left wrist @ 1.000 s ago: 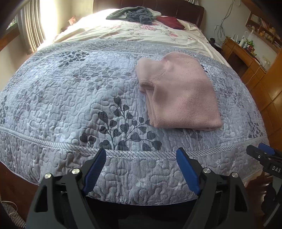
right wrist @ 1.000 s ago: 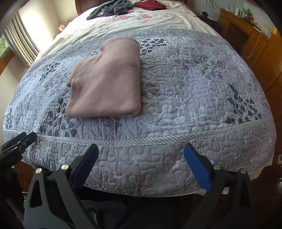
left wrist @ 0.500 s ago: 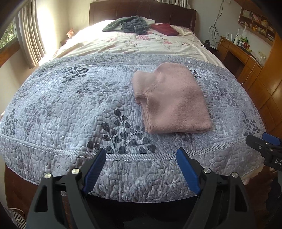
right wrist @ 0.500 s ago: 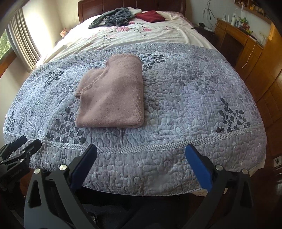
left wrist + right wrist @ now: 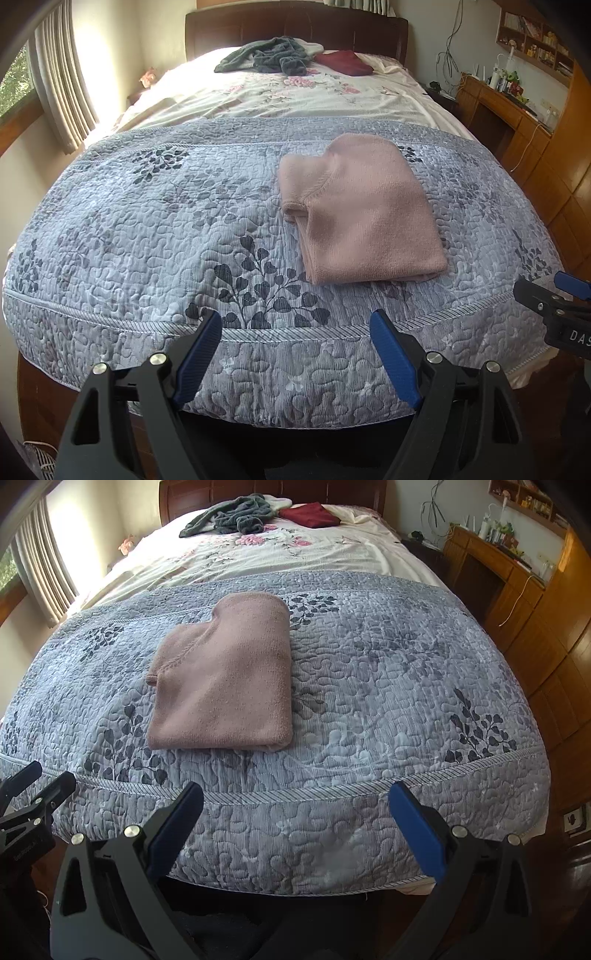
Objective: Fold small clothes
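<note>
A pink knitted garment [image 5: 360,210] [image 5: 229,675] lies folded into a compact rectangle on the grey quilted bedspread [image 5: 155,229] [image 5: 399,672], near the foot of the bed. My left gripper [image 5: 295,332] hangs open off the foot edge, below and left of the garment, with nothing between its blue pads. My right gripper [image 5: 295,805] is open too, off the same edge, below and right of the garment. Each gripper shows at the side of the other's view: the right one [image 5: 554,306], the left one [image 5: 33,801].
A grey-green garment pile [image 5: 269,59] [image 5: 232,518] and a dark red cloth [image 5: 343,62] [image 5: 310,515] lie near the wooden headboard [image 5: 295,26]. A wooden desk and cabinets [image 5: 517,122] line the right side. A curtained window [image 5: 55,92] is at left.
Both grippers have pulled back and risen from the bed's foot edge, so the garment looks smaller and more of the bed shows. The garment has stayed still.
</note>
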Demonstrator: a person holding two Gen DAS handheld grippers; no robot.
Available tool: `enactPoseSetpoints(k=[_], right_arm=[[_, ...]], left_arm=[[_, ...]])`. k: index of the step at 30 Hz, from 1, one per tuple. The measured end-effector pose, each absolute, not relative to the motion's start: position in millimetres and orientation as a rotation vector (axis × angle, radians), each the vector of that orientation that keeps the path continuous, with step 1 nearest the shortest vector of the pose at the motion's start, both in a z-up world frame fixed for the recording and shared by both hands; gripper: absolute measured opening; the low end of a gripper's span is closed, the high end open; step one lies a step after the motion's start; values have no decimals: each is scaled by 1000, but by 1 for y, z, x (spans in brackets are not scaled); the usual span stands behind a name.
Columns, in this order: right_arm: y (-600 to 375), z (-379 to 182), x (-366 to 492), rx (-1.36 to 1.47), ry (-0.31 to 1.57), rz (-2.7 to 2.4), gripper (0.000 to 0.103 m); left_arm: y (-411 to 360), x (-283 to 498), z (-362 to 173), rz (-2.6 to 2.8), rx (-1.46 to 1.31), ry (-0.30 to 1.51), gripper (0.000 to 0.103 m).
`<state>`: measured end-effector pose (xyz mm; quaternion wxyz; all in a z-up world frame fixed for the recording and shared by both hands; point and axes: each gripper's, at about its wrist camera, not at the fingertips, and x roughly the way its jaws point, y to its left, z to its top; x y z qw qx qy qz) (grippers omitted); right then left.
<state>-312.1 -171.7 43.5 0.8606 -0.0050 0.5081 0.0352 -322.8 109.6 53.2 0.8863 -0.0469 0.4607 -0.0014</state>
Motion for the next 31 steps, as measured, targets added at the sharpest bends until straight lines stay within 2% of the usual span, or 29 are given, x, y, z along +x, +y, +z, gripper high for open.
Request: enactPoseSetpoints(k=[31], right_arm=[[-174,30,-303,-14,1089,41,100]], left_arm=[[108,-311,35,10,-83,978,82]])
